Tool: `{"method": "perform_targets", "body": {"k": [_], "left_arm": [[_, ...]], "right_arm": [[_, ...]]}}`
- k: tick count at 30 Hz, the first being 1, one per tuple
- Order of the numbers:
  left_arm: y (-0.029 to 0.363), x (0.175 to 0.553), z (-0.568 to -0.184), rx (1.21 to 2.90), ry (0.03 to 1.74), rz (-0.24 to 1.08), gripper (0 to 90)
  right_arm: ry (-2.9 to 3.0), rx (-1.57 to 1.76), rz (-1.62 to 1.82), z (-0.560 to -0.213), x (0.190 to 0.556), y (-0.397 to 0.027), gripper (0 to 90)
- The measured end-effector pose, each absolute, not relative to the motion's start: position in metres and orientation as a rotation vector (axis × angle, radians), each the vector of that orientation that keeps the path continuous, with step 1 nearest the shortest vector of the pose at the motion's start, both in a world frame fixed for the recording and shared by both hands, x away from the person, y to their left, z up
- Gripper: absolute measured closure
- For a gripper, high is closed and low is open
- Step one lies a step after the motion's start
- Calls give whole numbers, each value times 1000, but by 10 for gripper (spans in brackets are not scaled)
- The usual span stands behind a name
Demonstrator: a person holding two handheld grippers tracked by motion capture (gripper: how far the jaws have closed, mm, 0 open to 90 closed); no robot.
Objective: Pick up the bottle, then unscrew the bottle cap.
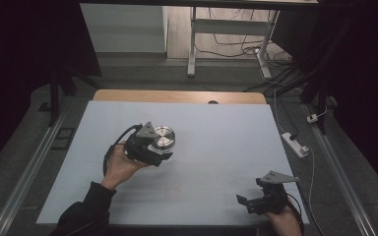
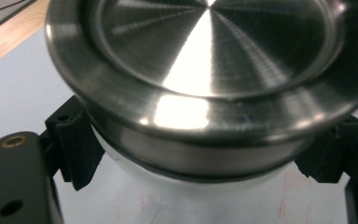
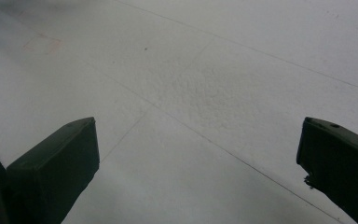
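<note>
left tongs: clenched on steel-lidded jar | right tongs: released, idle | advice: jar to be kept level, grip held below lid

The left black two-jaw gripper is sitting left of centre, pointing toward two o'clock, its jaws pressing either side of a round steel-lidded container. The dark-sleeved left forearm is reaching up from seven o'clock. The right black two-jaw gripper is resting at five o'clock, jaws spread wide, pointing toward nine o'clock.
</note>
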State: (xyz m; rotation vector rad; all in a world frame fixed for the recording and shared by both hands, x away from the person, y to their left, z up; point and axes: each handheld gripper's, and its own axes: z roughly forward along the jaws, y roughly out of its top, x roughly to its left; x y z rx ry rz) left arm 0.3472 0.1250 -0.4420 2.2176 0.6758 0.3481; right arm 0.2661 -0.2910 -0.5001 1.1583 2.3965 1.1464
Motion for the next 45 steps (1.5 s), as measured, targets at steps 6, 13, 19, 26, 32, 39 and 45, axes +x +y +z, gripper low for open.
{"method": "perform_targets", "body": {"k": [6,13,19,26,32,39,45], "left_arm": [[110,348,-439,2231,639,342,155],[97,348,-437,2229,597,319,155],[91,347,-437,2227,569,294,155],[91,346,-440,2236,569,293,155],[95,345,-441,2229,580,294,155],[99,343,-444,2213,601,294,155],[99,342,-445,2208,599,293,155]], "right_arm": [[2396,1161,1149,-500,266,-291,0],[2397,1161,1148,-500,266,-291,0],[2397,1161,1149,-500,266,-291,0],[2393,1159,1147,-500,266,-292,0],[2367,1176,1145,-499,266,-292,0],[2357,1145,1162,-492,264,-287,0],[2364,1104,1188,-486,264,-280,0]]}}
